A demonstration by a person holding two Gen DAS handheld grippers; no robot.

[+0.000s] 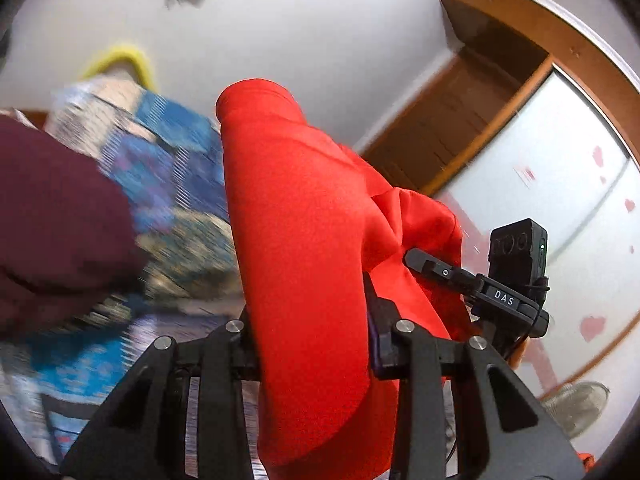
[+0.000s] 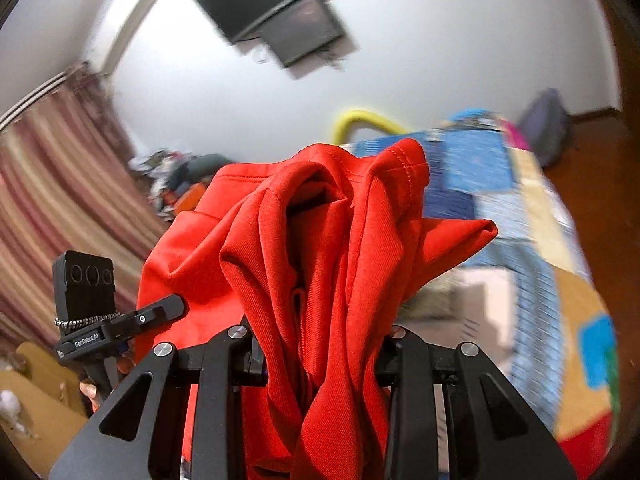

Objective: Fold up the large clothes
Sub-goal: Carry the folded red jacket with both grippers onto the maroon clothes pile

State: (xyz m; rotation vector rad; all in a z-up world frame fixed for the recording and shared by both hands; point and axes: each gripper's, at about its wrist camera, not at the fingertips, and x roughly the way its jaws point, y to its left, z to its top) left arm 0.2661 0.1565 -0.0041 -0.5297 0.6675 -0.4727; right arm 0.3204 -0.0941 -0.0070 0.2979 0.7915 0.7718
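A bright red garment (image 1: 304, 216) hangs bunched in the air between both grippers, held up over the bed. In the left wrist view my left gripper (image 1: 316, 332) is shut on a thick fold of it, and the cloth hides the fingertips. To the right, my right gripper (image 1: 424, 262) bites another part of the same garment. In the right wrist view the red garment (image 2: 320, 232) shows a stitched hem and deep folds, with my right gripper (image 2: 320, 356) shut on it. My left gripper (image 2: 172, 306) grips the cloth's left edge, a hand (image 2: 90, 392) below it.
A patchwork quilt (image 1: 168, 168) (image 2: 500, 208) covers the bed below. A maroon garment (image 1: 52, 216) lies at the left. A wooden wardrobe (image 1: 480, 100) and a fan (image 1: 576, 404) stand to the right. A striped curtain (image 2: 52, 200), clothes pile (image 2: 180, 176) and wall screen (image 2: 280, 12) show beyond.
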